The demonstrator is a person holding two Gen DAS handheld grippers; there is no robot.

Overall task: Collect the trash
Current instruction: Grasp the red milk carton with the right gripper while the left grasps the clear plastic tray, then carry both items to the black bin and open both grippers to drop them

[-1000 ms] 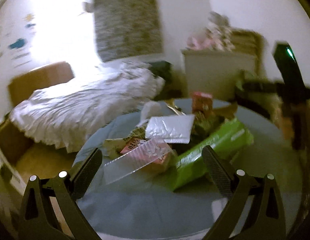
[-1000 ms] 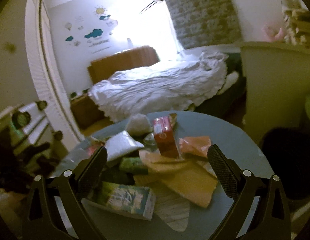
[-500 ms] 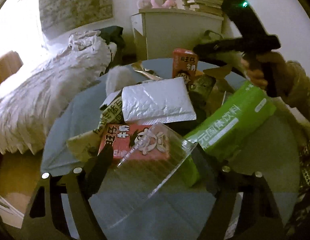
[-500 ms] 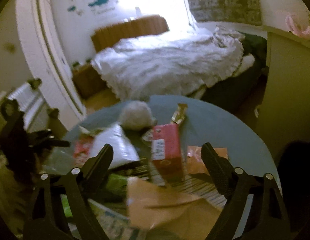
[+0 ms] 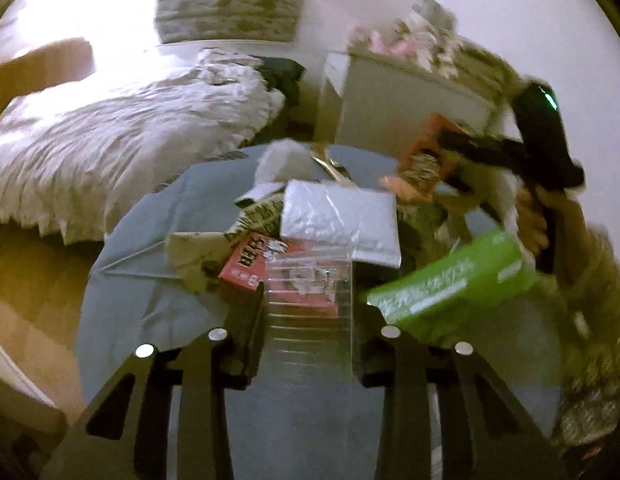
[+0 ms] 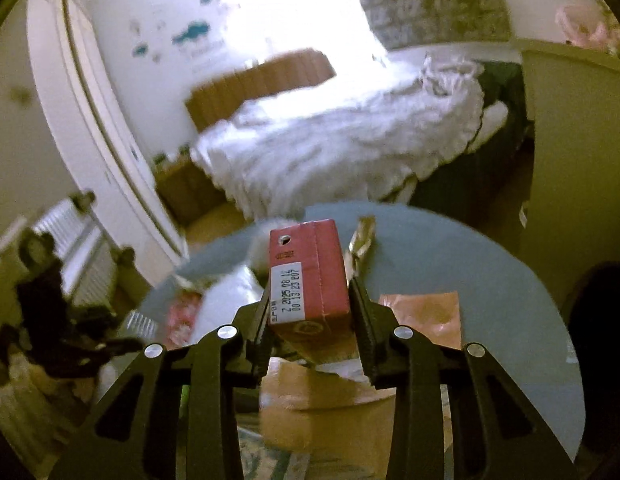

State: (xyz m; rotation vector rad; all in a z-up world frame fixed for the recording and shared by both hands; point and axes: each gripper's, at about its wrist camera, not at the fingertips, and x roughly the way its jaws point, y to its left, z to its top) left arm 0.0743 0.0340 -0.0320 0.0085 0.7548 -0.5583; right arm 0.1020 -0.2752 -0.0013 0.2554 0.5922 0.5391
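Trash lies heaped on a round grey-blue table (image 5: 149, 280). My left gripper (image 5: 314, 304) is closing, with its pads against the edges of a clear plastic tray (image 5: 310, 292) that lies over a red milk box (image 5: 249, 260). A silver bubble mailer (image 5: 342, 220) and a green box (image 5: 450, 284) lie just beyond. My right gripper (image 6: 310, 292) is also closing, and its pads press the sides of an upright red drink carton (image 6: 310, 272). In the left wrist view the right gripper (image 5: 510, 152) shows at the far right, held by a hand.
An orange wrapper (image 6: 422, 312), a brown paper envelope (image 6: 326, 412) and a gold wrapper (image 6: 362, 236) lie around the carton. A white crumpled tissue (image 5: 281, 156) sits at the far side. A bed (image 6: 330, 152) and a pale cabinet (image 5: 410, 100) stand behind the table.
Both grippers went from wide open to closed in. The left came down onto the clear tray and narrowed it. The right moved forward and took the red carton between its fingers.
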